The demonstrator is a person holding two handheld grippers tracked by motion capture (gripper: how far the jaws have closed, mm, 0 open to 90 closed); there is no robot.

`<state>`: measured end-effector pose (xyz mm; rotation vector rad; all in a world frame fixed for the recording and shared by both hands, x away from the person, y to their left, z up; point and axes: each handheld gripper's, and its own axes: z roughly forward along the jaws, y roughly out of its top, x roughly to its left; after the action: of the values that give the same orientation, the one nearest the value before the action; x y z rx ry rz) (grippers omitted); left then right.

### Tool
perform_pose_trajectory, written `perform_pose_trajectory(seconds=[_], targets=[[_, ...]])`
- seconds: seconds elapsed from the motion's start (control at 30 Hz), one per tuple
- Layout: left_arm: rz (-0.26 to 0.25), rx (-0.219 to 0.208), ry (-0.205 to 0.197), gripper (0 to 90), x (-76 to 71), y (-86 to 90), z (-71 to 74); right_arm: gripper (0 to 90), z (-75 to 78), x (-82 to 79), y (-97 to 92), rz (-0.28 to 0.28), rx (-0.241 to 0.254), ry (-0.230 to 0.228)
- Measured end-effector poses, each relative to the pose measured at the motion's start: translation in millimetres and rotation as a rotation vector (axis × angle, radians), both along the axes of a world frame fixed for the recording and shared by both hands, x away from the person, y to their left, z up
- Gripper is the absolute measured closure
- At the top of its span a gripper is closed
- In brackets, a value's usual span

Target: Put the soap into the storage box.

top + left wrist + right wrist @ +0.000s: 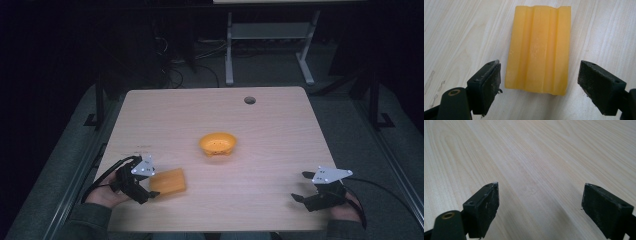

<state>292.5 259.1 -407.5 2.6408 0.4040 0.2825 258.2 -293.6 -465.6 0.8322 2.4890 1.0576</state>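
My left gripper (539,80) straddles the ridged yellow-orange rubbery block (539,47), jaws spread (right gripper (540,206) gapes idle too); closing off-centre could skid it.

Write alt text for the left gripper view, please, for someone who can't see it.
A ridged orange block lies flat on a pale wooden table, its near end between the two open black jaws of the left hand-held gripper, which do not touch it.
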Motion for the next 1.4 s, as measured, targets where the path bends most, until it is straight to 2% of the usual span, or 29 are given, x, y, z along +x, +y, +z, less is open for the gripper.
perform_pose_trajectory(seconds=[0.9,0.97,1.2,1.27,1.4], targets=[[-0.038,0.046,0.053,18.1,18.4,-22.7,-7.7,14.0,-0.3,0.7,-2.6,0.006,-0.007,-0.009],[-0.042,0.048,0.052,18.2,19.5,-23.9,-8.7,14.0,-0.2,-0.1,-2.2,-0.001,0.006,-0.001],[-0.055,0.060,0.070,18.2,22.2,-30.0,-12.5,14.0,-0.2,0.1,-1.9,0.004,0.008,-0.001],[-0.049,0.050,0.073,18.1,22.7,-31.8,-13.7,14.0,-0.2,0.2,-2.1,0.005,0.009,-0.003],[-0.058,0.064,0.085,18.1,25.0,-35.2,-16.7,14.0,-0.4,0.2,-2.1,0.004,0.012,0.001]])
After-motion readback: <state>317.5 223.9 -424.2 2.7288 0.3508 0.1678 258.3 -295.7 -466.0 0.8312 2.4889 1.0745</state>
